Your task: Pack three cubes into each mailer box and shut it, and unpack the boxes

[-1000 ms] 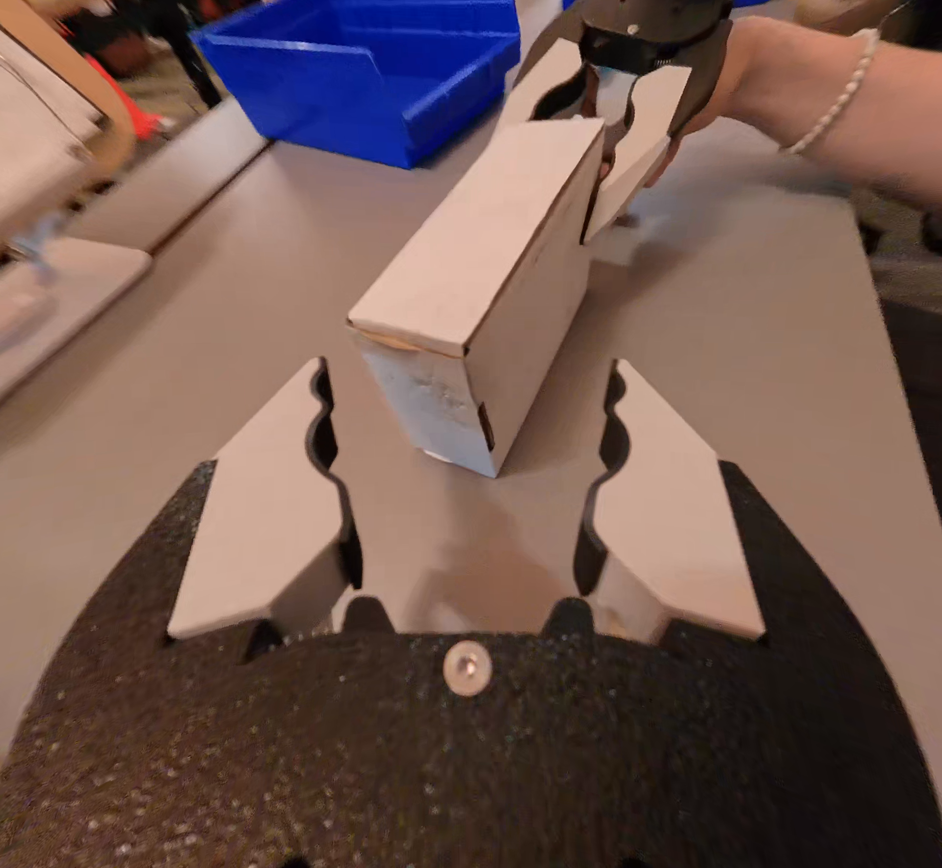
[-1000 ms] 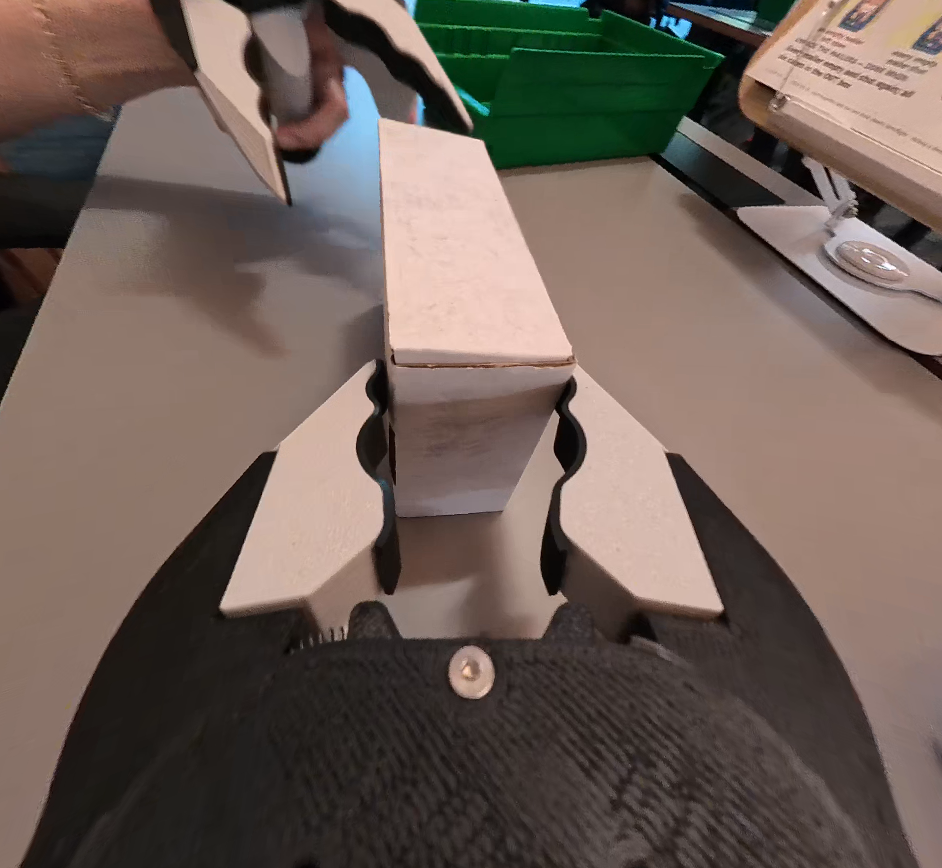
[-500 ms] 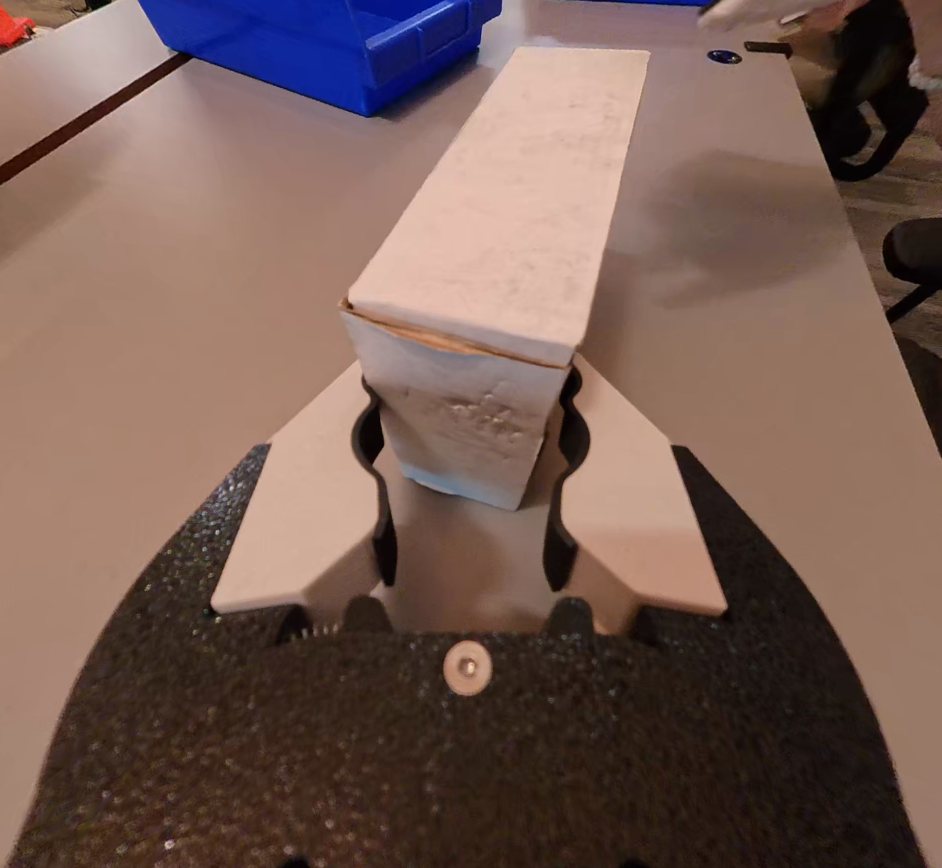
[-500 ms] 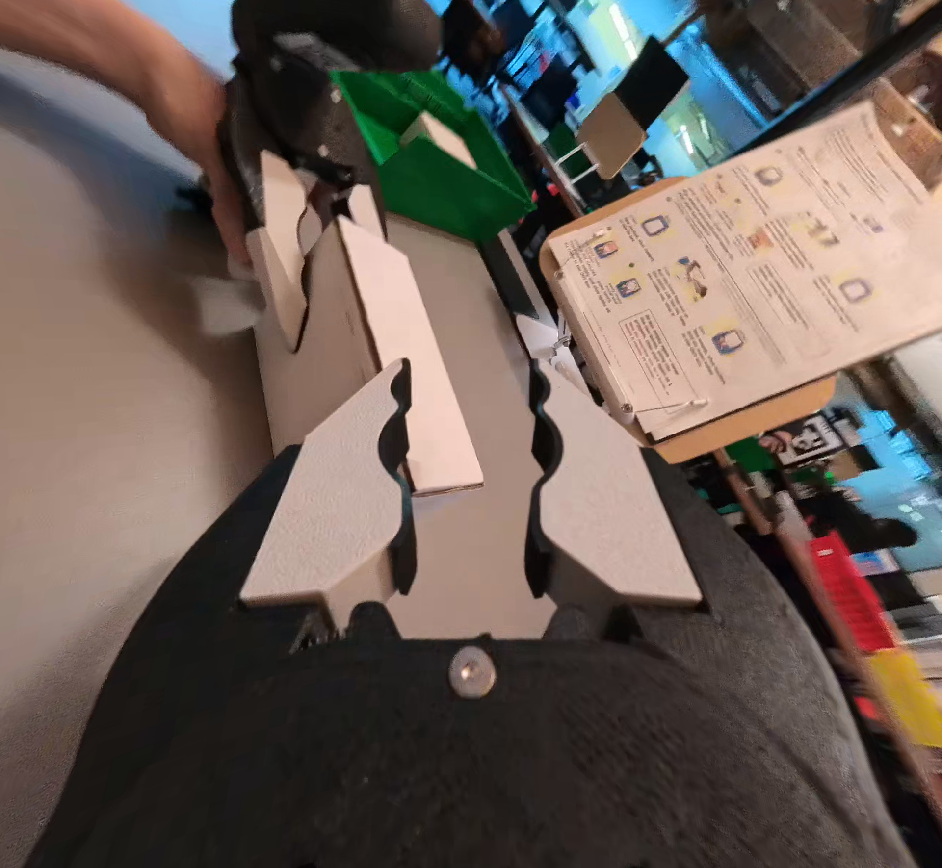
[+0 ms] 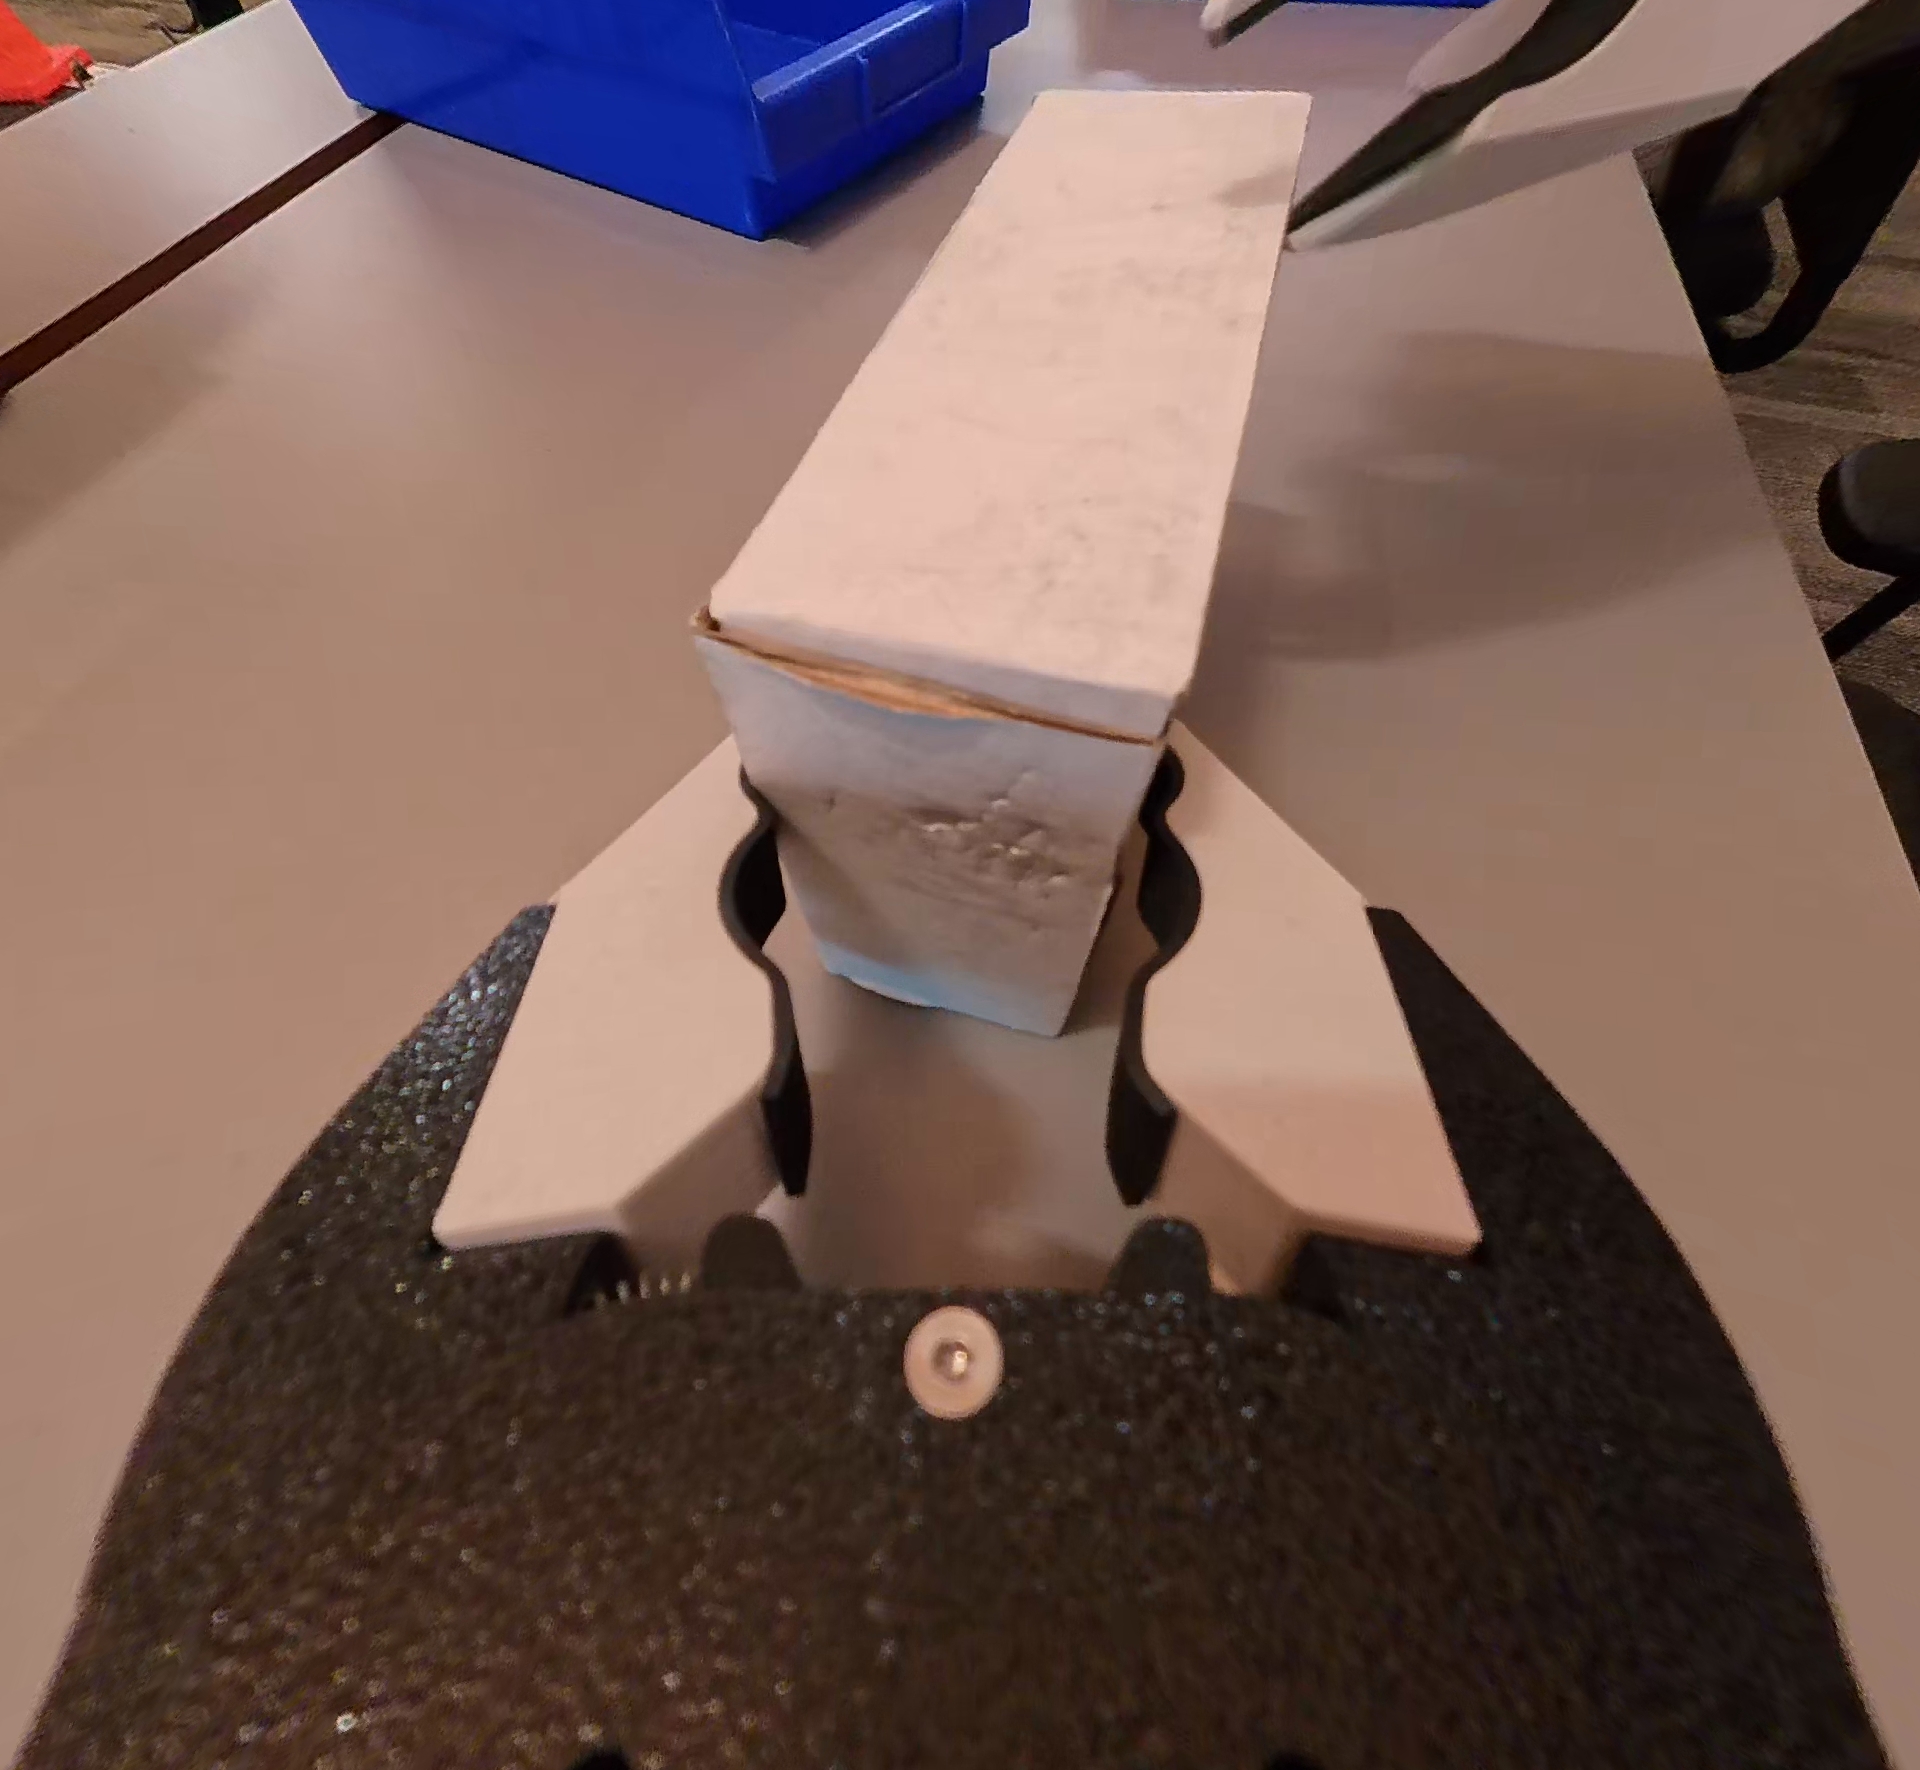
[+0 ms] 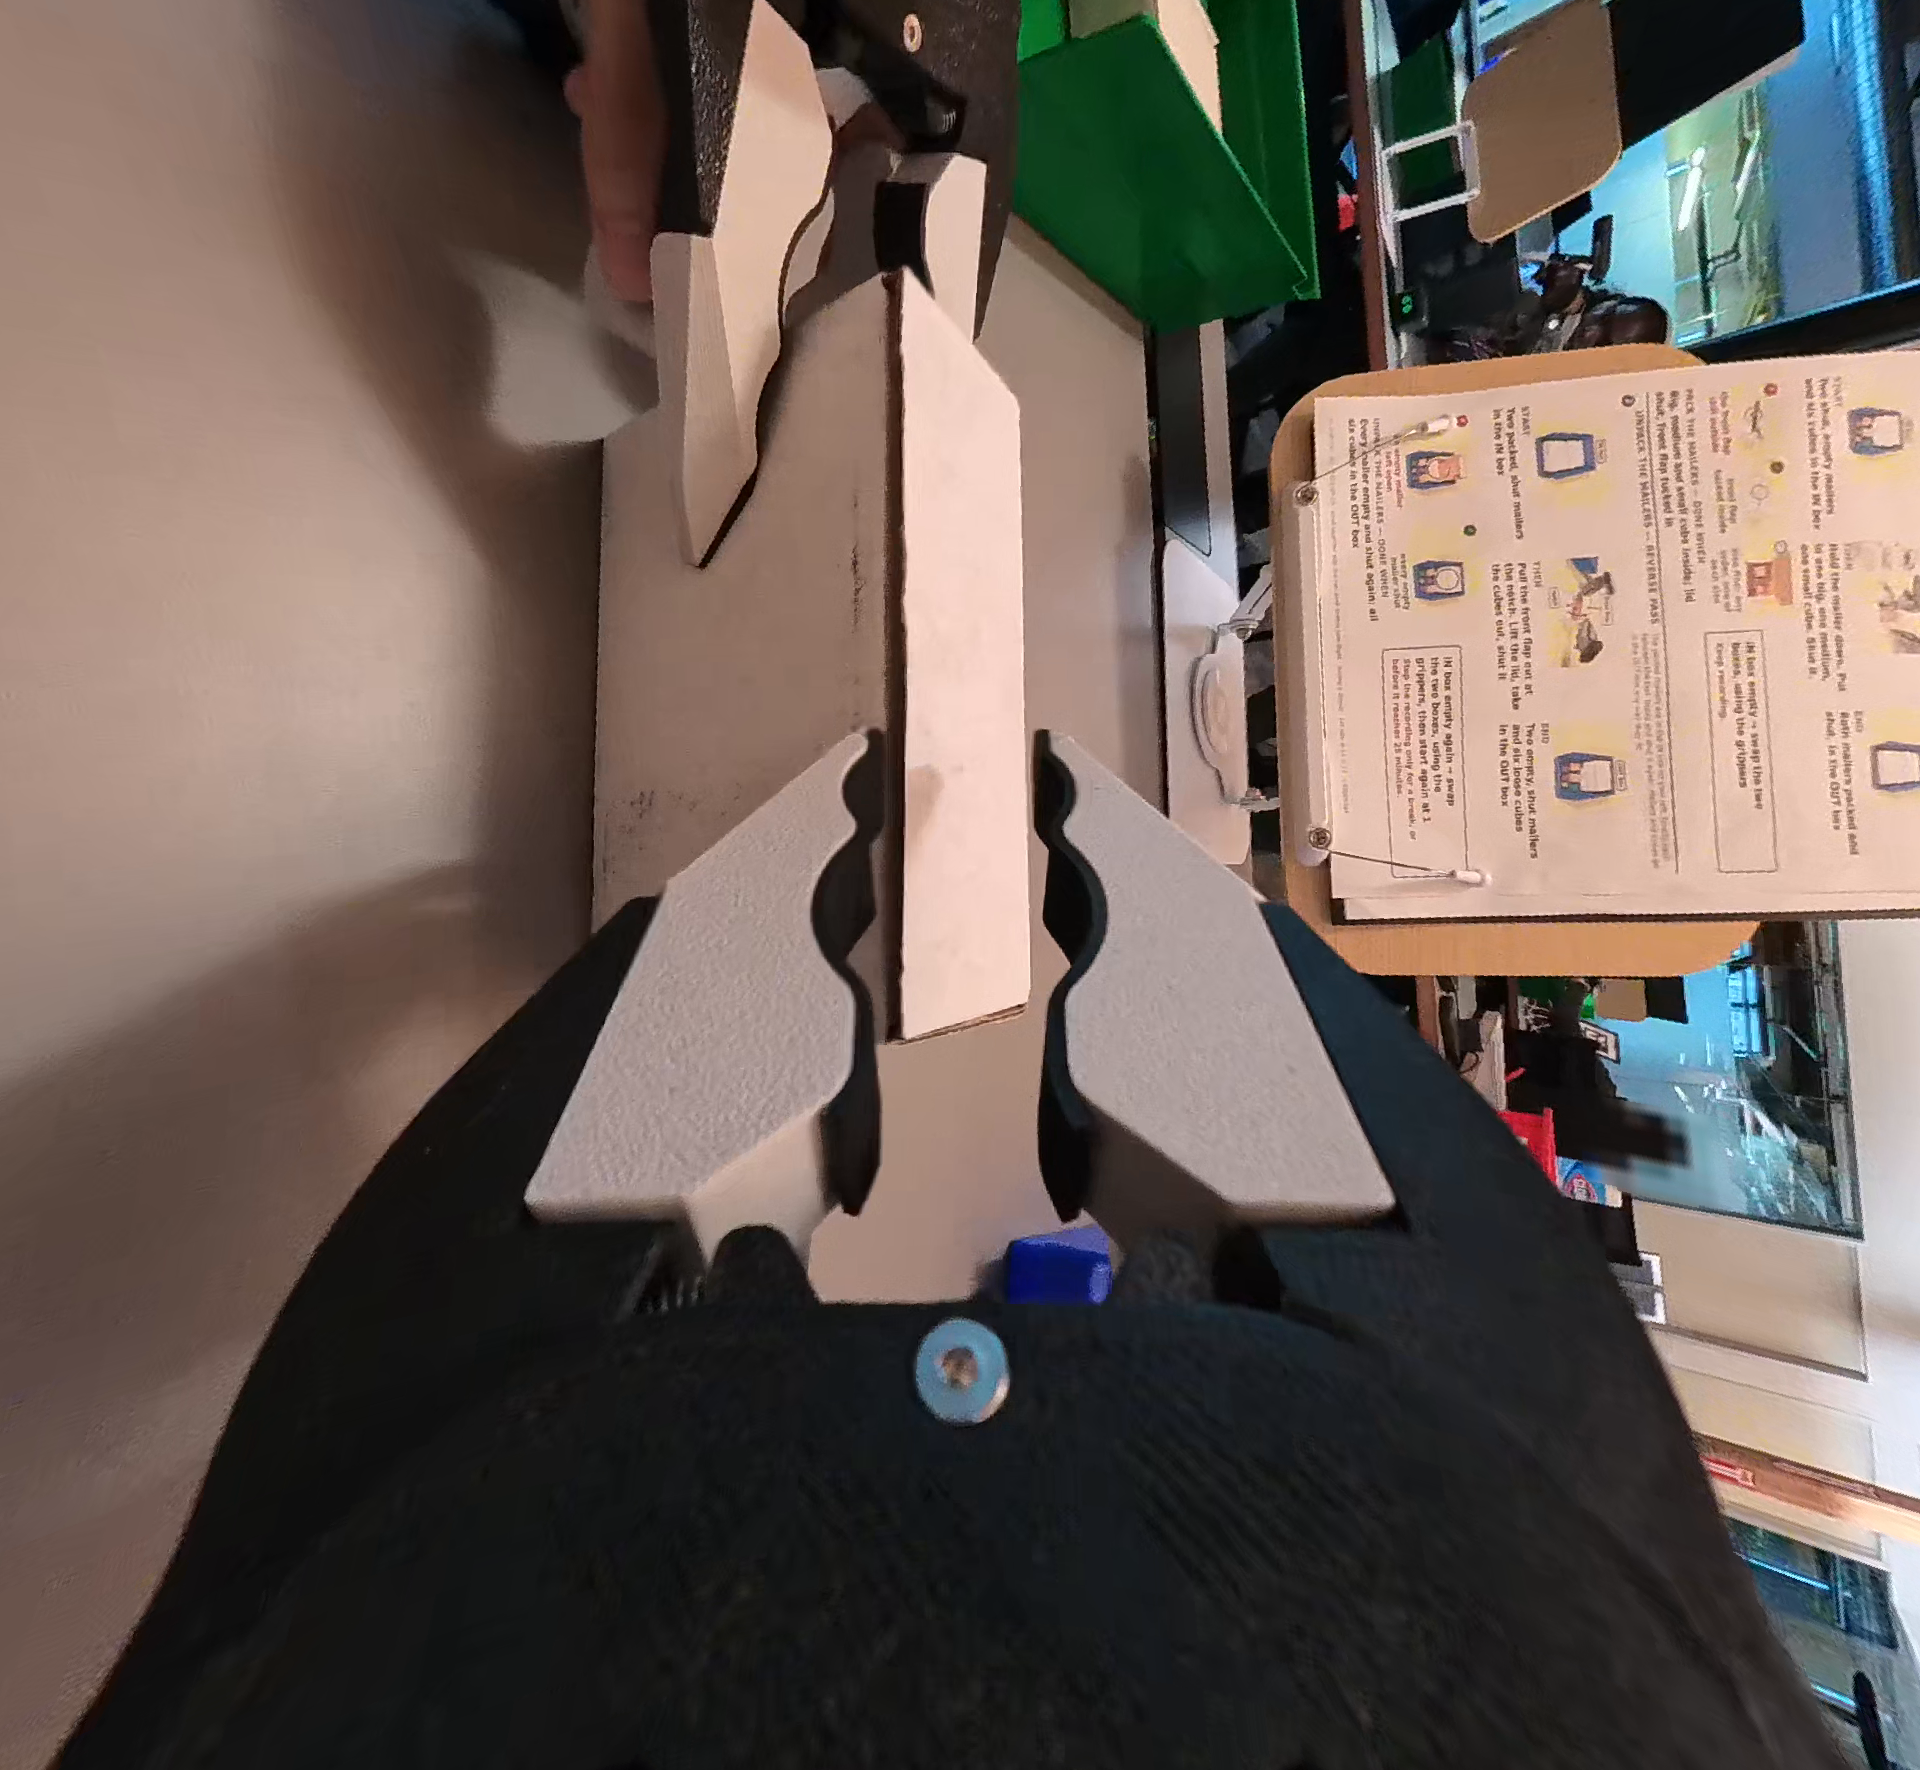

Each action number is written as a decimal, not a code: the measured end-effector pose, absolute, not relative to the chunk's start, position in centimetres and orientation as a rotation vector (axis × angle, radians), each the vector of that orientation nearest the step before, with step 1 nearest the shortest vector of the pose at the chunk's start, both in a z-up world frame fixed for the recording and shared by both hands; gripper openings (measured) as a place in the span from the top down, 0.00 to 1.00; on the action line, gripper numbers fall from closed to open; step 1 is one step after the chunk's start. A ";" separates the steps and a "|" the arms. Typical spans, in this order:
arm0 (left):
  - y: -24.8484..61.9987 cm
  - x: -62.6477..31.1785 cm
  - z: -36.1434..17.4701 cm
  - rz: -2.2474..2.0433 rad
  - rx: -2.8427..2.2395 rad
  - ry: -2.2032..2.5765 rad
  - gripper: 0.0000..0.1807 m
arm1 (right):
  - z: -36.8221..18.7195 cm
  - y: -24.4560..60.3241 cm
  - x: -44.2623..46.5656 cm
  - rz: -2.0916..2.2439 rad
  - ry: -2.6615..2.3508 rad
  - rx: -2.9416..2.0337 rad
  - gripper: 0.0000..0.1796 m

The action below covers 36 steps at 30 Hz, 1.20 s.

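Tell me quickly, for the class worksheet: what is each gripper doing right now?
Left gripper: closed on the near end of the mailer box.
Right gripper: open, holding nothing, hovering by the box's far end.

The left claw [image 5: 951, 899] points level along the table, its two pale fingers [image 5: 623, 1045] closed against the sides of the near end of the box [image 5: 1029, 432], one on each side. In the right wrist view a hand [image 6: 613, 110] grips its black body from behind. The right claw [image 6: 956, 951] is rolled onto its side, so its view stands turned a quarter; its fingers [image 6: 1195, 993] are parted around the box's far end, the left one close against it and the right one a little clear, and whether it pinches the box I cannot tell.
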State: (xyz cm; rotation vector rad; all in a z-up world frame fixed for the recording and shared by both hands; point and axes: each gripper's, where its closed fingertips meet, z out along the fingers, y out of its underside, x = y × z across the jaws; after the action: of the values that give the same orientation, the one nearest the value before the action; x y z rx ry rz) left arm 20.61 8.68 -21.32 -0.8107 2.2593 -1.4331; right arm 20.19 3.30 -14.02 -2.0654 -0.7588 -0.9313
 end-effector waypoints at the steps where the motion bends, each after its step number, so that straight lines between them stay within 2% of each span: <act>1: 8.7 20.6 -21.3 -1.432 -0.808 2.260 0.63 | -13.7 3.3 20.2 -0.945 -0.759 -2.054 0.87; 6: 8.7 20.6 -21.4 -1.426 -0.807 2.259 0.64 | -14.0 3.5 20.4 -0.995 -0.821 -2.117 0.88; 10: 8.8 20.6 -21.5 -1.391 -0.798 2.248 0.65 | -13.4 3.6 21.6 -1.119 -0.819 -2.109 0.81; 11: 8.8 20.7 -21.5 -1.382 -0.796 2.243 0.66 | -13.6 3.6 21.8 -1.141 -0.826 -2.109 0.83; 13: 8.8 20.7 -21.5 -1.371 -0.798 2.237 0.66 | -14.6 3.5 21.6 -1.119 -0.853 -2.158 0.97; 14: 8.9 20.8 -21.5 -1.368 -0.802 2.234 0.66 | -14.8 3.5 21.6 -1.123 -0.850 -2.165 1.00; 21: 8.8 20.7 -21.5 -1.361 -0.818 2.226 0.65 | -14.9 3.5 21.8 -1.120 -0.770 -2.175 1.00; 24: 7.9 20.8 -20.6 -1.447 -0.813 2.201 0.48 | -14.9 3.7 21.2 -1.071 -0.801 -2.148 1.00; 29: 7.0 21.9 -22.9 -1.310 -0.795 2.354 0.39 | -14.9 4.0 20.6 -1.007 -0.815 -2.126 1.00; 32: 6.9 22.4 -23.1 -1.288 -0.752 2.372 0.45 | -14.8 3.7 21.0 -1.026 -0.832 -2.136 0.99; 34: 6.8 22.5 -23.1 -1.293 -0.759 2.376 0.46 | -14.0 3.9 21.5 -1.087 -0.798 -2.086 0.89; 36: 6.8 22.6 -23.1 -1.286 -0.766 2.374 0.48 | -13.6 4.0 21.8 -1.097 -0.782 -2.068 0.85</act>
State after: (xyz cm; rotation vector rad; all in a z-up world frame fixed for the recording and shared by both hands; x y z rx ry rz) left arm 22.56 6.82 -23.14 -0.7661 2.3744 -1.2864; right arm 21.79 4.01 -13.61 -2.0683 -0.7818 -1.0969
